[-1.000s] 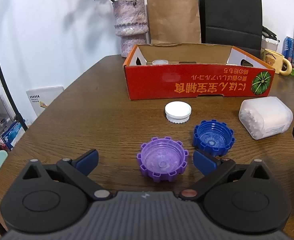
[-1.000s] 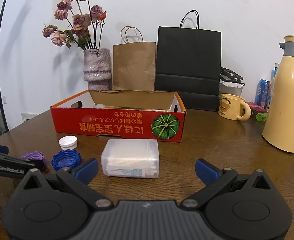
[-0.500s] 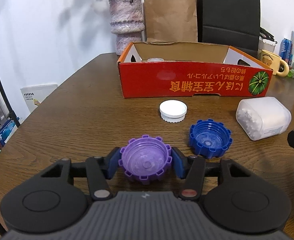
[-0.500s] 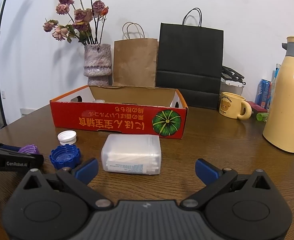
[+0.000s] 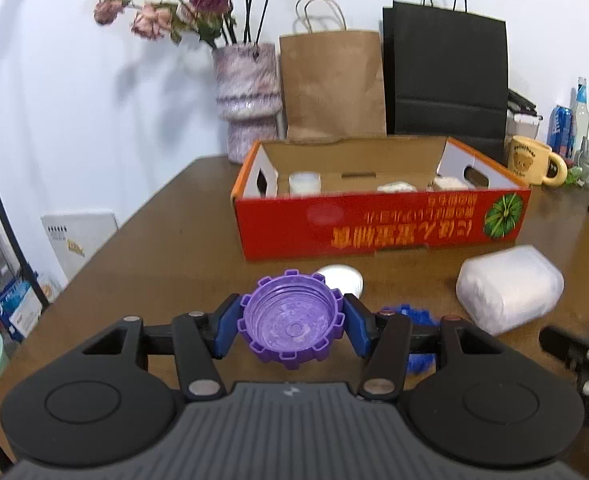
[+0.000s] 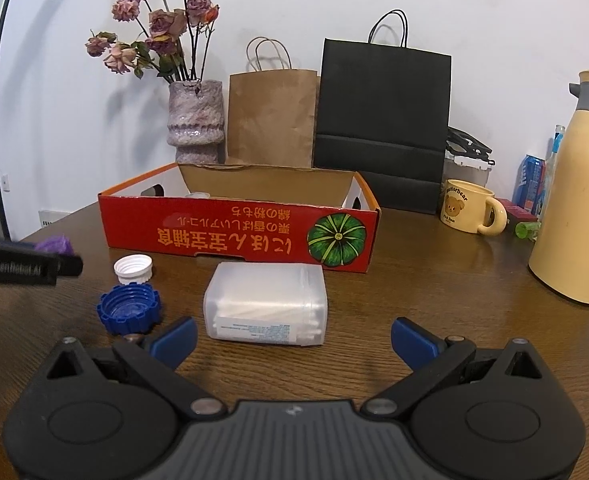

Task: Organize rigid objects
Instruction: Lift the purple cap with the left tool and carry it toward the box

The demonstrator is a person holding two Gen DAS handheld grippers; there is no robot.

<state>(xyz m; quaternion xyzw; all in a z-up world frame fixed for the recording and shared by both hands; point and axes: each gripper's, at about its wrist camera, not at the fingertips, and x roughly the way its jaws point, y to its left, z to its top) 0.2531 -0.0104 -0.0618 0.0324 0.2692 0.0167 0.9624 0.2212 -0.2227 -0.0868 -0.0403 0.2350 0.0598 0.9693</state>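
Left wrist view: you have the purple cap (image 5: 292, 322) clamped between the left gripper's (image 5: 291, 326) jaws, open side up, blue pads pressed on its notched rim at both sides. It looks to be lifted just clear of the worktop (image 5: 166, 240), so the step in hand is the carry of this cap, most likely toward the red cardboard box (image 5: 378, 224) just beyond.

The next move calls for you to bring the cap over the box's near wall and let it go inside, keeping it level so it does not slip from the pads. Mind the white cap (image 5: 340, 278) directly ahead of the purple one and the blue cap (image 5: 418, 318) half hidden under the gripper's right finger.

The right gripper (image 6: 292, 334) hangs low over the worktop with its jaws wide apart and nothing between them; the clear plastic box of cotton swabs (image 6: 265, 305) lies just ahead of it.

Counted on the worktop outside the box: three caps in all, one purple, one blue (image 6: 129, 309), one white (image 6: 133, 269), and one swab box. Inside the red box you can make out at least three pale items, too small to name.

Behind stand one vase of dried flowers (image 6: 195, 122), two paper bags, one bear mug (image 6: 470, 206) and one cream thermos (image 6: 576, 216).
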